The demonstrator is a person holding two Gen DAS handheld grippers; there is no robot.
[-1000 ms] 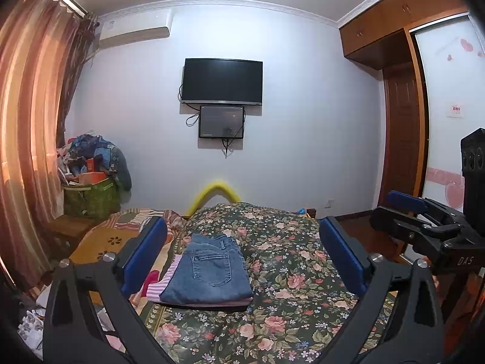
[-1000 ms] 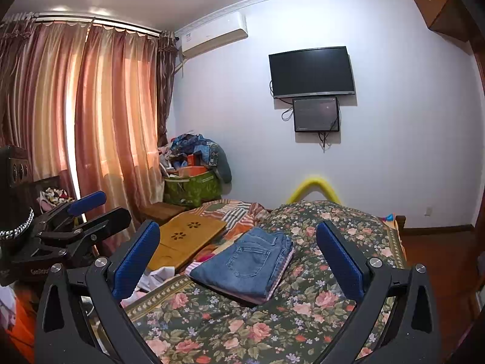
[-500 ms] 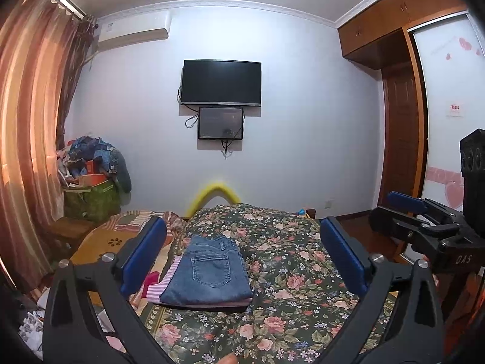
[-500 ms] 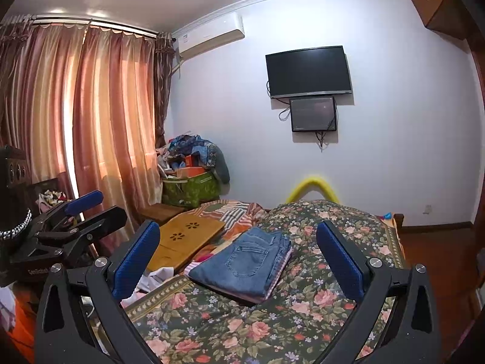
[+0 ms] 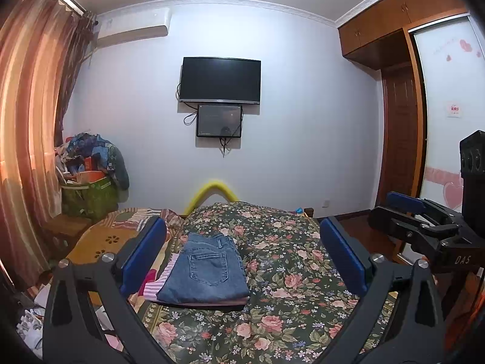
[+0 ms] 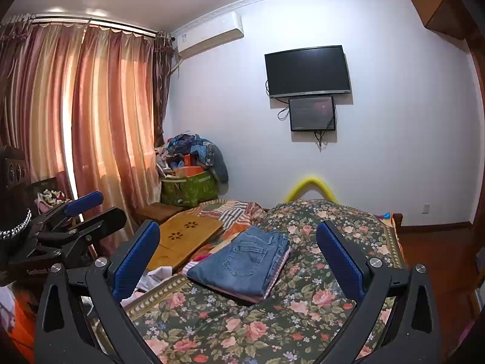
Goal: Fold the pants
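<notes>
Bed [image 5: 303,288] with floral cover is seen filling the lower field. Wooden board [image 6: 185,239] is noted at 9 o'clock of the pants. Pants [image 5: 209,270], blue denim, are found folded into a compact rectangle on a striped pink garment [image 5: 157,282], near bed centre, at 11 o'clock in the left view.

Left gripper [image 5: 242,261] is held well above the bed, jaws wide apart, nothing gripped. Right gripper [image 6: 239,257] likewise is spread, empty.

Folding is judged complete. No further grasp seems called for; at most, edges could be squared.
</notes>
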